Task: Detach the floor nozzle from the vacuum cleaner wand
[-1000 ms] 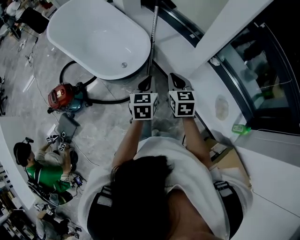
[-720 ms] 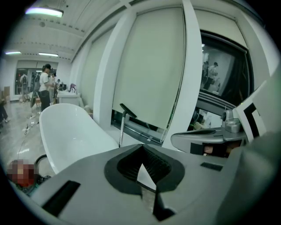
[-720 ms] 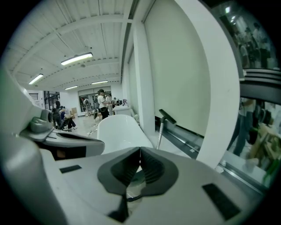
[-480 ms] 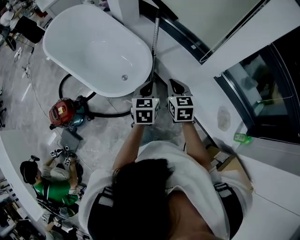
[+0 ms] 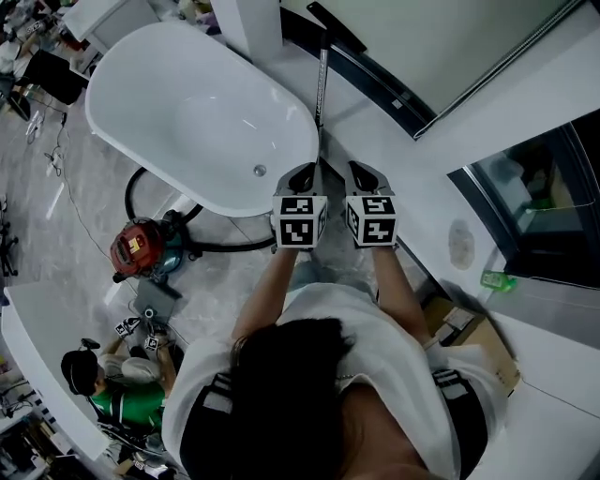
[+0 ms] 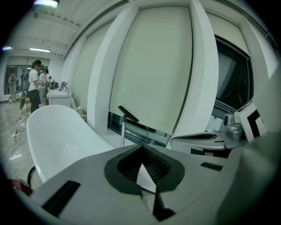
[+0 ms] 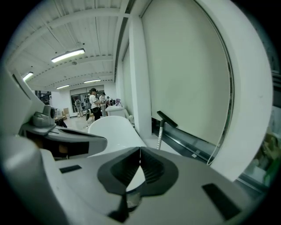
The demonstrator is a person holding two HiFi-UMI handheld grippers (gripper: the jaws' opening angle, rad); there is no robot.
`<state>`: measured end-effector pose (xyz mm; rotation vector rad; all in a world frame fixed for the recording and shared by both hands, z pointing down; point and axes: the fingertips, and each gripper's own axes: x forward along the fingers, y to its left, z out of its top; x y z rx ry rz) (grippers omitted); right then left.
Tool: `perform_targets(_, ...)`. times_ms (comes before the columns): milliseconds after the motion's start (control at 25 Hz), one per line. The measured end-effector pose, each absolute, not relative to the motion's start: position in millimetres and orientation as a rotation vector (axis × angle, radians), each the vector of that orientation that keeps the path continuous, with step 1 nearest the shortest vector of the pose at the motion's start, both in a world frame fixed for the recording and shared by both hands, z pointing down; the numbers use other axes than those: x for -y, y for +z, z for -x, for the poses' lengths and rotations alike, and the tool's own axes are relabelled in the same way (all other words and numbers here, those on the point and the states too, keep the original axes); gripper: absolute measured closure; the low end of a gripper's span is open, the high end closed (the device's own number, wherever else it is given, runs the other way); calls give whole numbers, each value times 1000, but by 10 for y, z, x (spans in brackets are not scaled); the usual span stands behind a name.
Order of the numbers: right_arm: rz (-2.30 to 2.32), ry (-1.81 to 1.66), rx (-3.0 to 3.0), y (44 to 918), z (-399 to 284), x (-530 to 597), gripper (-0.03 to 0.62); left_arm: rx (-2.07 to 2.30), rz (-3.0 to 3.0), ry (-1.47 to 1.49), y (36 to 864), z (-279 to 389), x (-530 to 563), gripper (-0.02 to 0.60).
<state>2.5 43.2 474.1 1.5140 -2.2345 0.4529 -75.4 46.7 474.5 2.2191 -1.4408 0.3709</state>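
The vacuum's metal wand leans upright beside the tub's end, and its black floor nozzle rests at the base of the window wall. Both grippers are held side by side in front of the person, short of the wand and touching nothing. My left gripper is shut and empty, and so is my right gripper. The left gripper view shows its shut jaws below the wand and nozzle. In the right gripper view the wand and nozzle stand beyond the shut jaws.
A white bathtub fills the upper left. A red canister vacuum with a black hose sits on the floor beside it. A person sits at the lower left. A cardboard box and a green bottle lie at the right.
The person has stepped forward, so the tub, the wand and the nozzle lie closer to both grippers. Both grippers travelled together and stayed shut.
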Motion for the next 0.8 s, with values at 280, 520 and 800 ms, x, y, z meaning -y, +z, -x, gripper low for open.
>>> perform_targets(280, -1542, 460, 2217, 4729, 60, -282, 579, 1398, -2260, 351, 4692, 821, -273, 578)
perform_targets(520, -1568, 458, 2213, 4685, 12, -165, 579, 1414, -2256, 382, 4707, 868, -163, 578)
perform_targets(800, -1574, 456, 2220, 4712, -57, 50, 579, 1422, -2244, 383, 4763, 827, -2, 578)
